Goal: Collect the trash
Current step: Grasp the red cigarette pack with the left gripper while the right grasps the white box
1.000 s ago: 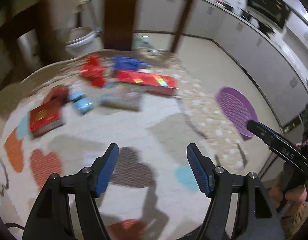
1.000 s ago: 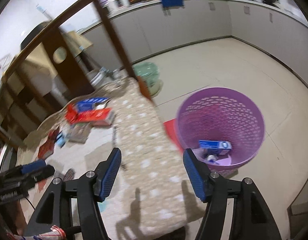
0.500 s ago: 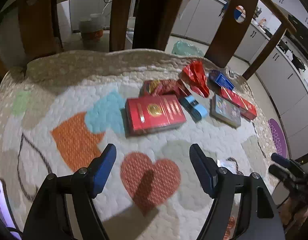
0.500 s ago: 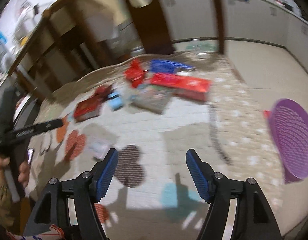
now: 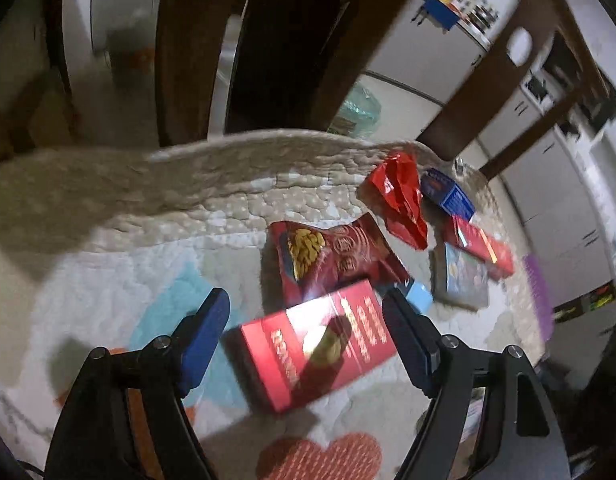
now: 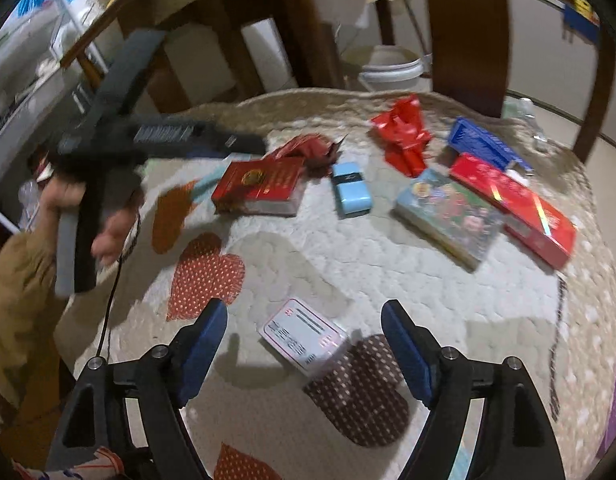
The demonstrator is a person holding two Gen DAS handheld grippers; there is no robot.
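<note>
While both claws hang spread and empty over the quilted counter [image 6: 388, 256], the left claw [image 5: 306, 332] is the one set up for the next pickup, I judge: the red box [image 5: 318, 346] lies flat directly ahead of it, right between its two blue pads and just below them. The box's long axis runs crosswise to the claw's reach, tilted up toward the right pad, so its ends point at the pads and nearly fill the gap; closing there looks tight unless the claw turns to span the short side.

Beyond the box, farther out from the left claw, lie a red snack bag [image 5: 328, 256] and a small light-blue box [image 5: 418, 296], just beside the right pad.

The right claw [image 6: 304, 338], equally wide open, has a white card pack [image 6: 304, 338] lying flat just ahead between its pads, its long axis slanting away to the lower right.
</note>
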